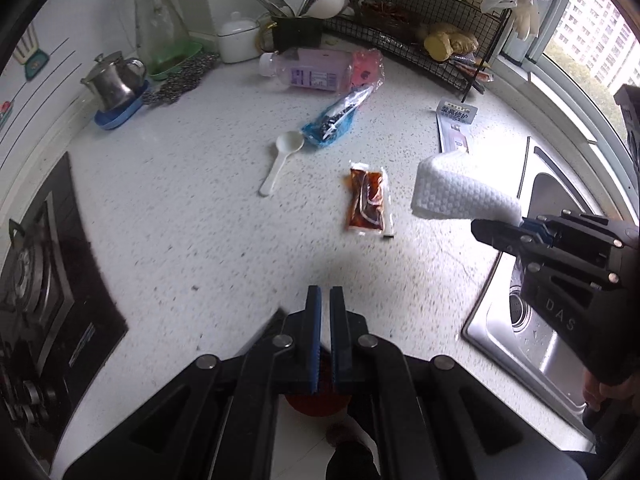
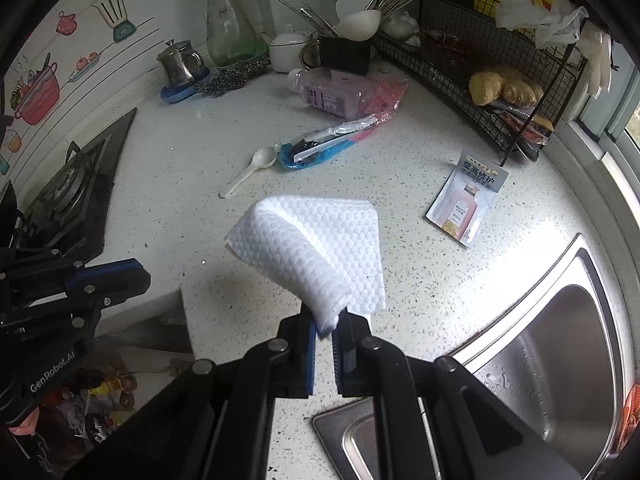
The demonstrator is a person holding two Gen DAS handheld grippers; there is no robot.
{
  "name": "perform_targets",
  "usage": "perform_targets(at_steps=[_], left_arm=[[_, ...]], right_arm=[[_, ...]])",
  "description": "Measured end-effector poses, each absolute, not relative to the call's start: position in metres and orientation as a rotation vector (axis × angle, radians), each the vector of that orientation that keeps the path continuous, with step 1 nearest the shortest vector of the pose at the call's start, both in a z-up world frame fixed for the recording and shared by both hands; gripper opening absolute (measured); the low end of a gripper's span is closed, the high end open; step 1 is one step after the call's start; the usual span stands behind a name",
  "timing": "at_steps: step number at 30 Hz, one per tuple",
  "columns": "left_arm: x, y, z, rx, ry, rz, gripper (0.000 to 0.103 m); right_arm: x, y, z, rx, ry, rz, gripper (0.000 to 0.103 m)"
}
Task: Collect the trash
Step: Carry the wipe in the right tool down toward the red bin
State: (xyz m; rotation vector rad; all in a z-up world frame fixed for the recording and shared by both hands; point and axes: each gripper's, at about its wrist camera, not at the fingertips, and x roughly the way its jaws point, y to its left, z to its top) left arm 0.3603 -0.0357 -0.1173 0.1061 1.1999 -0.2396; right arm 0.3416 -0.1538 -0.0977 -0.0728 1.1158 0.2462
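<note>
My right gripper (image 2: 326, 316) is shut on a folded white paper towel (image 2: 316, 244) and holds it above the speckled counter (image 2: 400, 280); the towel (image 1: 460, 192) and the right gripper (image 1: 486, 230) also show in the left wrist view. My left gripper (image 1: 325, 292) is shut and empty, low over the counter's front edge. A brown sauce sachet (image 1: 368, 202) lies ahead of it. A white plastic spoon (image 1: 280, 160), a blue wrapper (image 1: 334, 120), a pink bottle in a pink bag (image 1: 320, 70) and a pink-printed sachet (image 2: 466, 200) lie on the counter.
A steel sink (image 2: 560, 360) is at the right. A gas stove (image 1: 36, 280) is at the left. A wire rack (image 2: 500, 80), utensil holder (image 1: 298, 32), glass carafe (image 1: 158, 20) and steel pot (image 1: 116, 80) stand at the back. A trash bin (image 2: 96, 400) sits below.
</note>
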Motion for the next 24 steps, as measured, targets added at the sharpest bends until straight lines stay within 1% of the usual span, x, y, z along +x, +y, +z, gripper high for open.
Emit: perform_targets(at_steps=[6, 11, 17, 24], left_arm=[[0.324, -0.012, -0.103, 0.097, 1.176, -0.228, 0.003], [0.279, 0.015, -0.099, 0.073, 1.171, -0.21, 0.003], [0.225, 0.051, -0.104, 0.041, 1.182, -0.164, 0.003], [0.168, 0.083, -0.129, 0.025, 1.228, -0.133, 0.003]], right_arm=[[0.315, -0.131, -0.082, -0.086, 1.103, 0.287, 0.006], [0.285, -0.1, -0.076, -0.108, 1.092, 0.314, 0.006], [0.241, -0.06, -0.086, -0.137, 1.103, 0.352, 0.006], [0.192, -0.02, -0.106, -0.154, 1.131, 0.383, 0.006]])
